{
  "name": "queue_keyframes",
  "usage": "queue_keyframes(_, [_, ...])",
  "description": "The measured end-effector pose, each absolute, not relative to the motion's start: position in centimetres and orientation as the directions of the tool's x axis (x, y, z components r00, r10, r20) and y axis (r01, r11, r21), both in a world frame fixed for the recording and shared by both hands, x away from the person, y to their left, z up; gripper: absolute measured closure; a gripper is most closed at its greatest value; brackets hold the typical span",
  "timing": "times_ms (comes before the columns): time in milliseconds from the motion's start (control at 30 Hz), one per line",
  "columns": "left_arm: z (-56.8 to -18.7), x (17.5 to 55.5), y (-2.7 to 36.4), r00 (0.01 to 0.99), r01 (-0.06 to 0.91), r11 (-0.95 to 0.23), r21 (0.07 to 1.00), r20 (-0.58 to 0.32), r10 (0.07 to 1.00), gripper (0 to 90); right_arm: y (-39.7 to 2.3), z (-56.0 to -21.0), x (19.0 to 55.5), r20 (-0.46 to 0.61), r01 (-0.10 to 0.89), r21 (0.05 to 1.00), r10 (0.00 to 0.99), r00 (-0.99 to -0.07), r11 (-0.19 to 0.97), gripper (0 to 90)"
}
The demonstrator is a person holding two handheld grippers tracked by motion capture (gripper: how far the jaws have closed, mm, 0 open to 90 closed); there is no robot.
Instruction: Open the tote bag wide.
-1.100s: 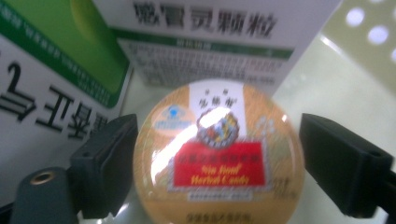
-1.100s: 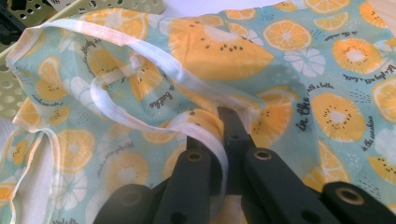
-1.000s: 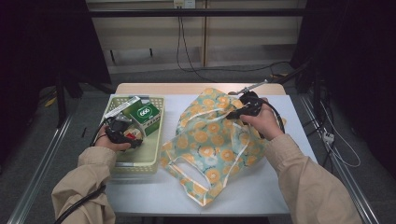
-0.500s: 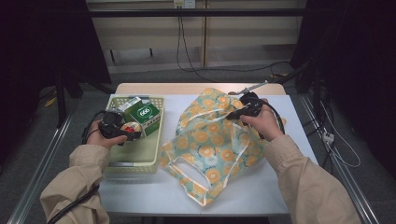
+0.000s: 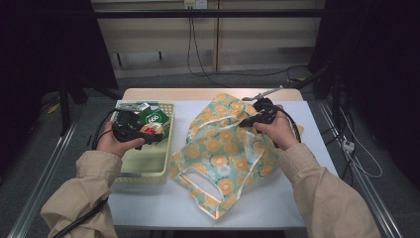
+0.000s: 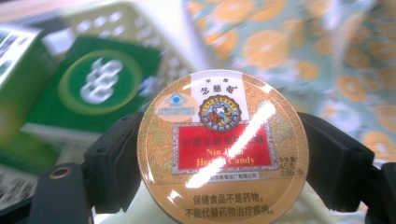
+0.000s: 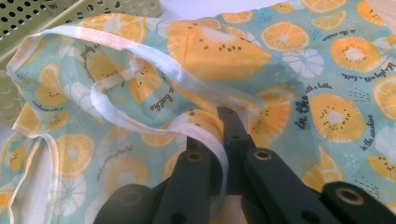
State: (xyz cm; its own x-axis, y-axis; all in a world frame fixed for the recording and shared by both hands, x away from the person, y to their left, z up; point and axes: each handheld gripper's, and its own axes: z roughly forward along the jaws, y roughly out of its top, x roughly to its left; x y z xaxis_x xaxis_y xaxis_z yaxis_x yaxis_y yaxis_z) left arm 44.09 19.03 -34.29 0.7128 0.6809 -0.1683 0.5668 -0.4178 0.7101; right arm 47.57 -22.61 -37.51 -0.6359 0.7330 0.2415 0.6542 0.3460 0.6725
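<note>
Left gripper: the left gripper (image 5: 148, 135) is clamped on the round candy tin (image 6: 223, 148), one black jaw on each side of its rim (the lid faces the gripper's camera, red label band across the middle).

Candy tin: held in the air above the far half of the basket (image 5: 141, 167), between the person's left hand (image 5: 115, 143) and the bag (image 5: 225, 153); it touches nothing but the jaws.

Basket: pale green, perforated walls, standing along the left edge of the tabletop (image 5: 307, 129), just beside the bag.

Basket contents: a green box (image 5: 154, 117) with a white emblem lies at the far end; another green carton (image 6: 16, 70) sits next to it, blurred in the left gripper view.

Right gripper: the right gripper (image 7: 219, 123) has its jaws together on the bag's fabric, with a white-trimmed edge (image 7: 205, 135) pinched between them.

Bag: teal cloth printed with orange slices, spread over the middle of the tabletop, its far part lifted toward the right gripper near the far right corner; its loop handles lie toward the near edge.

Right hand: the right hand (image 5: 272, 130) holds its gripper over the bag's far right part.
</note>
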Motion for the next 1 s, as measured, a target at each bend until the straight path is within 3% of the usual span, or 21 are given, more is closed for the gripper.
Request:
queue_keyframes(333, [-32.8,42.4,14.1,0.77,0.503,-0.412,0.76,-0.178,0.612,20.6,-22.4,-37.6,47.4,0.24,0.65,0.678,0.733,-0.637,0.343,90.0])
queue_keyframes(1000, [-35.3,41.0,7.1,0.842,0.447,-0.45,0.773,-0.193,0.504,20.6,-22.2,-37.6,47.3,0.246,0.648,0.683,0.73,-0.638,0.337,90.0])
